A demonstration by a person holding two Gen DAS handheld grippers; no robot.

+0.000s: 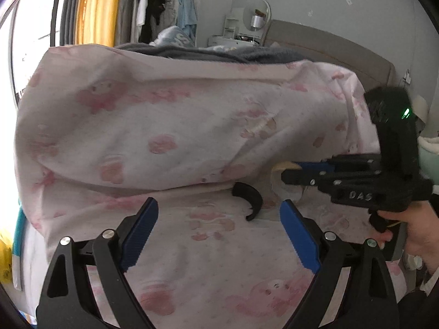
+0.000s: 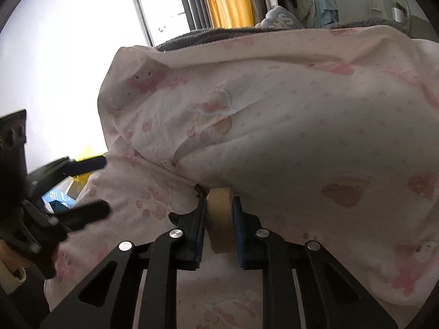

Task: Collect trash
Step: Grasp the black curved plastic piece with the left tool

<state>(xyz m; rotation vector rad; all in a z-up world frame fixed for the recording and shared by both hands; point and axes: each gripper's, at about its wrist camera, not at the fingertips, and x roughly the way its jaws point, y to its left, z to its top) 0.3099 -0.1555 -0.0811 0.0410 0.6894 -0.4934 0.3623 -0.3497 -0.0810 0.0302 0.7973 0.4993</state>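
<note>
A beige tape roll [image 2: 219, 216] sits upright between the blue pads of my right gripper [image 2: 218, 205], which is shut on it just above the pink bedsheet. In the left wrist view the roll [image 1: 279, 178] shows at the tips of the right gripper [image 1: 288, 172], at the foot of the folded quilt. A black curved plastic piece [image 1: 249, 198] lies on the sheet just left of the roll; its edge also shows beside the right gripper's left finger [image 2: 199, 192]. My left gripper [image 1: 219, 211] is open and empty, low over the sheet in front of the black piece.
A bulky pink-patterned quilt [image 1: 164, 120] is heaped across the bed behind the objects, with a grey blanket [image 1: 219, 53] on top. A headboard [image 1: 329, 44] and a clothes rack [image 1: 164, 8] stand behind. A yellow bag [image 2: 85, 156] and blue packaging [image 2: 59, 197] lie beyond the bed's left edge.
</note>
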